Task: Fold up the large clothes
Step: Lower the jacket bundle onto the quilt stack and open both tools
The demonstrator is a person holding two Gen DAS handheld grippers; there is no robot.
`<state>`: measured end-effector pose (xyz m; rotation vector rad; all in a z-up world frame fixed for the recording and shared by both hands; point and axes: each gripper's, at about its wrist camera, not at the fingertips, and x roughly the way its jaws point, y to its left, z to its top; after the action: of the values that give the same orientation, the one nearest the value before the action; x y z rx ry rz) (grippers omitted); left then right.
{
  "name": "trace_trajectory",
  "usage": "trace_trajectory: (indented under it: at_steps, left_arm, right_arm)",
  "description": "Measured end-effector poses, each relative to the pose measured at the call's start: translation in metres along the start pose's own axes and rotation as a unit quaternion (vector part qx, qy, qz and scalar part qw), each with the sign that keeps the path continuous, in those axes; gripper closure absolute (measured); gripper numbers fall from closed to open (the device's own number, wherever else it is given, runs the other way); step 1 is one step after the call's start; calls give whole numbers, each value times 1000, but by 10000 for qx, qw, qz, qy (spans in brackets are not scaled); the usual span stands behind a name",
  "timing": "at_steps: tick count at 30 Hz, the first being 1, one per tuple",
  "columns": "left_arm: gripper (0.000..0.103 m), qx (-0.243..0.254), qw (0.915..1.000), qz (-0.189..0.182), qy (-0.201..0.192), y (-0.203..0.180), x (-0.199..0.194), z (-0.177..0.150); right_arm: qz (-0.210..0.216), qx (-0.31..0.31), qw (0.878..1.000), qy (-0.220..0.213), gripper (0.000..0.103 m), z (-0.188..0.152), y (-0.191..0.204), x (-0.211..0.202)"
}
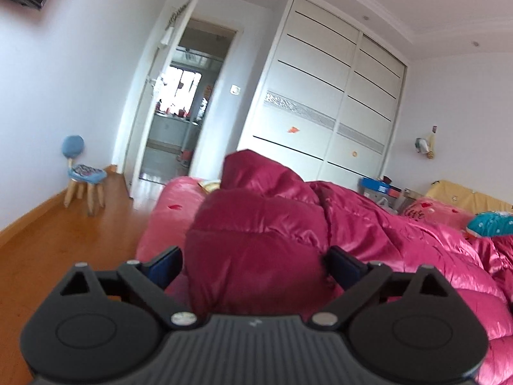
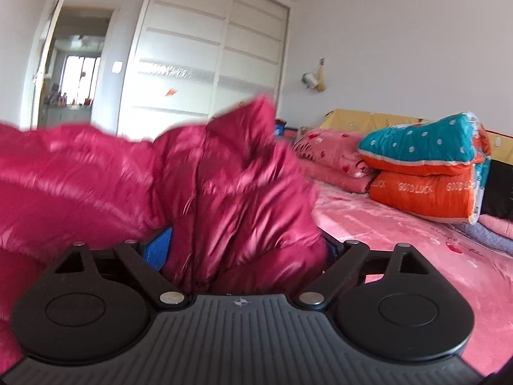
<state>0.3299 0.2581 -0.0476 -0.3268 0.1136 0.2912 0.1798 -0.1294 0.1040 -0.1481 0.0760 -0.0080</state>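
While both grippers gape wide, the magenta puffer jacket (image 1: 256,224) bulges loosely between each one's fingers.

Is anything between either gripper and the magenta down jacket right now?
Nothing visible. The jacket bulges between the wide-spread jaws of the left gripper, and likewise fills the gap of the right gripper. Whether the pads touch it is unclear.

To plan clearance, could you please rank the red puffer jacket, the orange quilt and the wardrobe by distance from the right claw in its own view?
1. Red puffer jacket, between the right claw's fingers.
2. Orange quilt, right, on the bed.
3. Wardrobe, back wall.
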Motion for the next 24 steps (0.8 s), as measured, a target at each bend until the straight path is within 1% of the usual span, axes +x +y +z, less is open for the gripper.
trace_trajectory:
  at_steps: [3, 6, 8, 9, 11, 12, 13, 15, 17, 19, 20, 21, 22, 23, 24]
  left_arm:
    - [7, 35, 10000, 13, 17, -2, 1, -4]
    - [7, 210, 9997, 32, -136, -4, -11, -7]
    - [7, 230, 9996, -37, -166, -4, -18, -13]
    - [7, 248, 9996, -61, -124, -6, -21, -17]
    - [8, 196, 9998, -79, -51, -4, -25, -24]
    - [8, 109, 9999, -129, -24, -4, -30, -26]
    - [8, 49, 9998, -185, 9, -4, -37, -29]
    - [9, 58, 9996, -236, 155, -4, -48, -35]
    - [9, 87, 9991, -311, 265, -6, -59, -39]
    - [9, 270, 9985, -361, 305, -10, -69, -42]
    - [9, 305, 9982, -395, 329, -9, -71, -46]
    - [9, 328, 9980, -424, 344, -10, -72, -47]
    - [9, 367, 9979, -416, 345, -11, -72, -49]
    - [9, 429, 9976, -423, 333, -13, -70, -52]
    - [9, 513, 9974, -400, 303, -15, -65, -54]
  right_arm:
    - [-32, 164, 9997, -196, 0, 12, -10, -21]
    - [59, 506, 9985, -204, 0, 12, -31, -55]
    - [133, 810, 9966, -83, 0, 1, -45, -78]
    - [190, 980, 9950, 19, 0, -10, -54, -90]
    - [354, 1283, 9904, 373, 0, -35, -63, -108]
    - [423, 1464, 9865, 603, 0, -47, -64, -112]
    - [584, 1702, 9798, 873, 0, -60, -67, -116]
    - [1034, 2323, 9581, 1322, 0, -89, -70, -116]
    - [1418, 2885, 9356, 1461, 0, -105, -72, -119]
    - [1668, 3170, 9208, 1545, 0, -113, -70, -117]
    - [1767, 3285, 9153, 1518, 1, -113, -69, -117]
    - [1836, 3340, 9134, 1429, 1, -113, -71, -121]
    - [1862, 3319, 9154, 1310, 0, -107, -69, -118]
    - [1856, 3242, 9196, 1217, 0, -101, -64, -99]
    - [1849, 3172, 9232, 1136, 0, -93, -61, -97]
